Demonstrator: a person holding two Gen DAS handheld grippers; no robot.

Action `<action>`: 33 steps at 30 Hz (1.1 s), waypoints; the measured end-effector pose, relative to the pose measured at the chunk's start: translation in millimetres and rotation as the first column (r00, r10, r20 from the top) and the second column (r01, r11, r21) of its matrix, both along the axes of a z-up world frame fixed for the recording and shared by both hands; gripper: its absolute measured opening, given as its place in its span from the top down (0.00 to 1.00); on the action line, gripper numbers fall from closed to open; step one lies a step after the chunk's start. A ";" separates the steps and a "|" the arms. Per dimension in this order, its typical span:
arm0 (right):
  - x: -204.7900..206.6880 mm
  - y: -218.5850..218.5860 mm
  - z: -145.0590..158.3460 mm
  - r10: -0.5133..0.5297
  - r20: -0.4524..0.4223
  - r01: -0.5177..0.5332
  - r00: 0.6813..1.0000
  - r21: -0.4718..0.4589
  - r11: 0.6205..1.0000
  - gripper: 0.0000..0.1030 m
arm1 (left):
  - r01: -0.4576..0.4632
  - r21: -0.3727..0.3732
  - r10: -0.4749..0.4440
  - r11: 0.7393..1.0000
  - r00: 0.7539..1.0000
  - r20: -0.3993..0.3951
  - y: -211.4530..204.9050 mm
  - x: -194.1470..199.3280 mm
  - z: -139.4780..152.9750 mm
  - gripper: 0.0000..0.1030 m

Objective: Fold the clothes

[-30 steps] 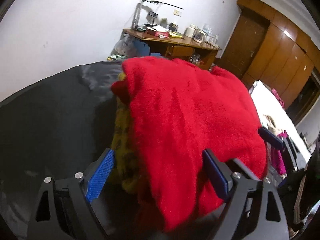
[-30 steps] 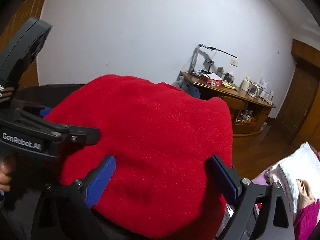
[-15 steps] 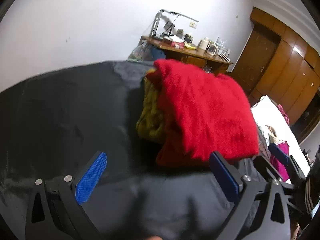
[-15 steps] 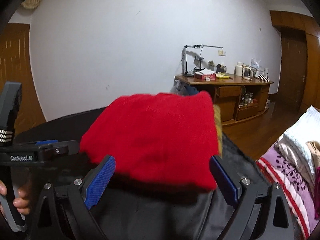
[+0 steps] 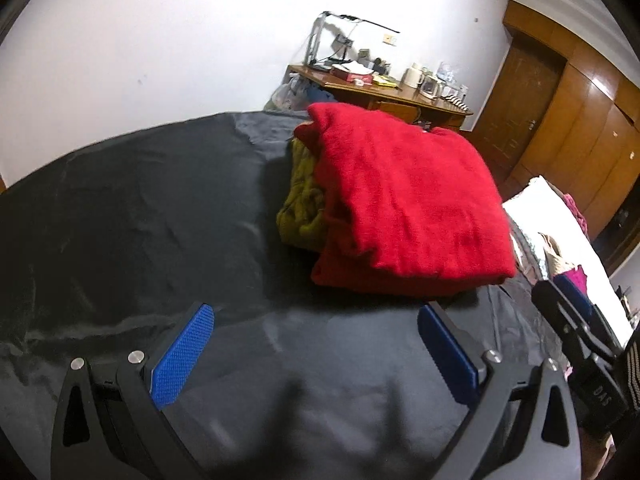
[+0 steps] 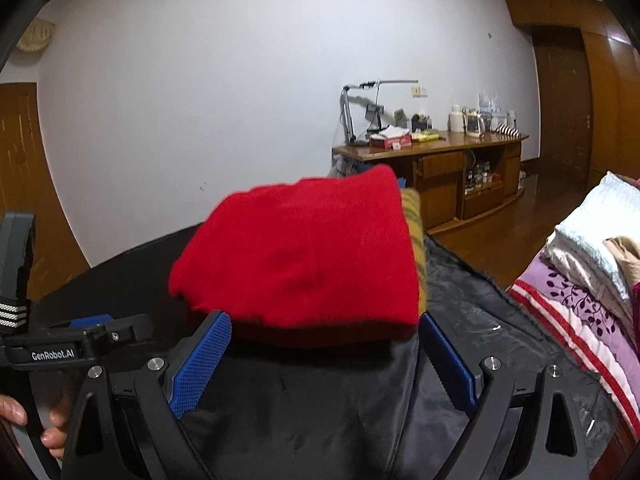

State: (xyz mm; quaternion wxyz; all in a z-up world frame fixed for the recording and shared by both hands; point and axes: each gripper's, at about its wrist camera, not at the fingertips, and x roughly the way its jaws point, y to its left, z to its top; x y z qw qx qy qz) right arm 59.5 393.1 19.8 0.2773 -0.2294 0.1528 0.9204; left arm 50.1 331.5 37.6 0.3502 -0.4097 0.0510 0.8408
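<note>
Now both my grippers spread, nothing between pads: left gripper (image 5: 316, 354), right gripper (image 6: 324, 360); folded red sweater (image 5: 404, 200) sits on yellow-green knit (image 5: 302, 204), at 12 o'clock on black cloth (image 5: 132, 220); risk, my guess: stack overhangs knit, nudge could tip it; right gripper crowds my 3 o'clock; desk (image 6: 436, 152) far behind; bedding (image 6: 580, 280) at 3 o'clock.
</note>
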 end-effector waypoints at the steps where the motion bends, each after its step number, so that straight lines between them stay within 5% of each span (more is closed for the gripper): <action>1: 0.6 -0.7 2.8 -0.006 -0.007 0.007 1.000 0.012 1.000 0.06 | 0.010 -0.002 -0.010 1.000 1.000 -0.015 0.9 4.6 3.3 0.01; 8: 9.6 -5.3 18.8 -0.040 -0.049 0.043 0.998 0.059 0.997 0.06 | 0.046 -0.001 -0.046 0.999 0.992 -0.120 5.6 29.6 26.3 0.01; 19: 7.4 -3.1 11.7 -0.063 -0.036 0.064 0.997 0.030 0.998 0.06 | -0.018 -0.030 0.011 0.999 0.976 -0.217 8.1 34.8 27.0 0.01; 33: 11.0 -2.3 12.8 -0.132 -0.008 0.132 0.991 0.081 0.988 0.06 | -0.024 -0.061 0.008 0.998 0.969 -0.248 14.1 42.1 27.1 0.01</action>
